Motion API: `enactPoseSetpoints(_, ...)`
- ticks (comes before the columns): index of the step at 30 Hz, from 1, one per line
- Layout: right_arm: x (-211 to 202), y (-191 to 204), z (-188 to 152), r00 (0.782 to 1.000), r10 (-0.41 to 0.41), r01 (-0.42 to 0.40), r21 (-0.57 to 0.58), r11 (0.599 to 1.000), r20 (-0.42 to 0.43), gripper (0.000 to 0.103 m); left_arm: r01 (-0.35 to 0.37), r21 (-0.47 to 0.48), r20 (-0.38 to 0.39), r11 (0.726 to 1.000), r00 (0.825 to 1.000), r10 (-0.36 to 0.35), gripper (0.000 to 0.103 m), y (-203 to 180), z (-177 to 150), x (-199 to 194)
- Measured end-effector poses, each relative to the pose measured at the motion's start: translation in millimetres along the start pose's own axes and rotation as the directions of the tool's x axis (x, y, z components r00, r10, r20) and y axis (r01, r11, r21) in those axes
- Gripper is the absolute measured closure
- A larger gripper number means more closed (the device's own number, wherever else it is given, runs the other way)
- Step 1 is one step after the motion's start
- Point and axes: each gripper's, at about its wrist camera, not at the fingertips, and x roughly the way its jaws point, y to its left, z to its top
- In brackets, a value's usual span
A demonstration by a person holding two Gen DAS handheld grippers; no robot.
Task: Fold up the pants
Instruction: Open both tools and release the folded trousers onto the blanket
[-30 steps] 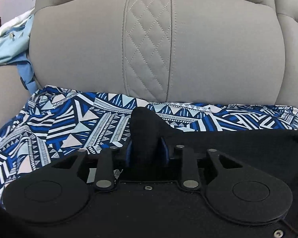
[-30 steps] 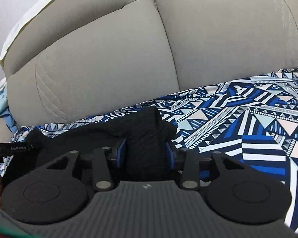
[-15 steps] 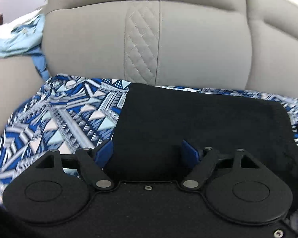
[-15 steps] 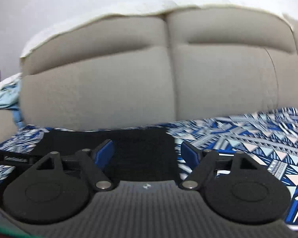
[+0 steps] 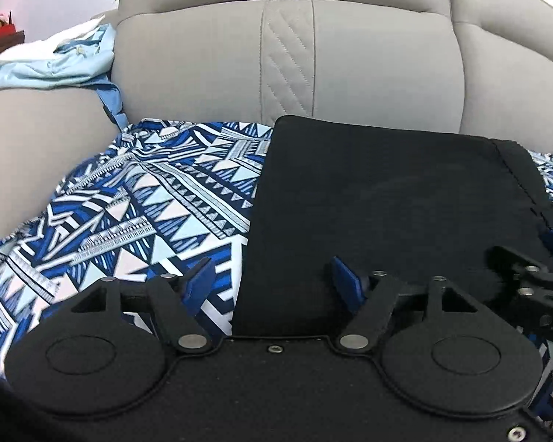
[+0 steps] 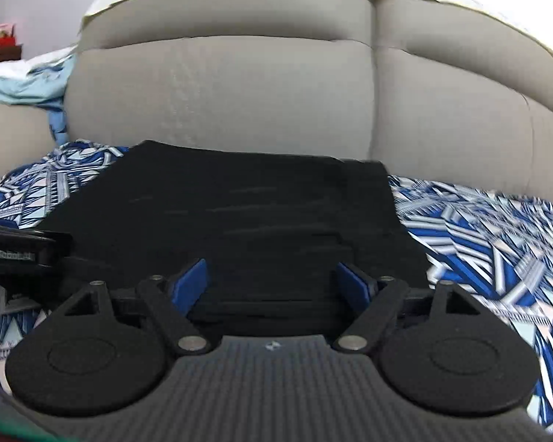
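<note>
Black pants (image 5: 379,199) lie folded flat on patterned cloth (image 5: 136,206) w/ left claw (image 5: 272,276) apart but closing, right claw (image 6: 272,276) apart, both holding nothing.

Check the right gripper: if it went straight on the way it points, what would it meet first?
Most likely the folded black pants, which lie flat directly ahead of the right gripper, whose open jaws hold nothing. Beyond them rises the grey sofa backrest. Depth is hard to judge through the fisheye.

Black plastic left tongs (image 5: 272,276) and right tongs (image 6: 272,276) carry blue pads, round discs, silver rivets.
</note>
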Motion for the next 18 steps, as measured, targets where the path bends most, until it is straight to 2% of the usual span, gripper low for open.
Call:
enactPoseSetpoints(3,-10,-11,-6,0.999,-0.035,0.035,-0.036,0.999,0.016,0.02,0.024,-0.015,0.011,1.0,1.0,-0.024,0.029,2,-4,1)
enactPoseSetpoints(6,-18,-18,-15,0.999,-0.034,0.036,-0.042,0.998,0.042,0.02,0.031,0.01,0.033,0.999,0.999,-0.031,0.028,-1,-9,-1)
enactPoseSetpoints(7,-20,-21,-18,0.998,-0.029,0.031,-0.031,0.999,0.051,0.02,0.026,0.02,0.04,0.999,0.999,-0.027,0.028,-3,-10,-2)
enactPoseSetpoints(9,-17,-25,-19,0.996,-0.087,0.086,0.017,0.996,0.033,0.009,0.015,0.034,0.055,0.999,0.998,-0.017,0.027,-5,-11,-2)
enactPoseSetpoints(12,-8,-45,-15,0.998,-0.055,0.055,0.142,0.988,-0.005,0.01,0.017,0.026,0.059,1.0,0.998,-0.018,0.025,-4,-12,-1)
enactPoseSetpoints(15,-7,-40,-16,0.997,-0.077,0.077,0.1,0.992,-0.01,0.007,0.018,0.008,0.059,1.0,0.998,-0.019,0.022,-1,-12,0)
enactPoseSetpoints(18,-7,-42,-15,0.998,-0.065,0.066,0.112,0.992,-0.01,0.005,0.023,-0.003,0.053,1.0,0.998,-0.023,0.02,2,-11,-1)
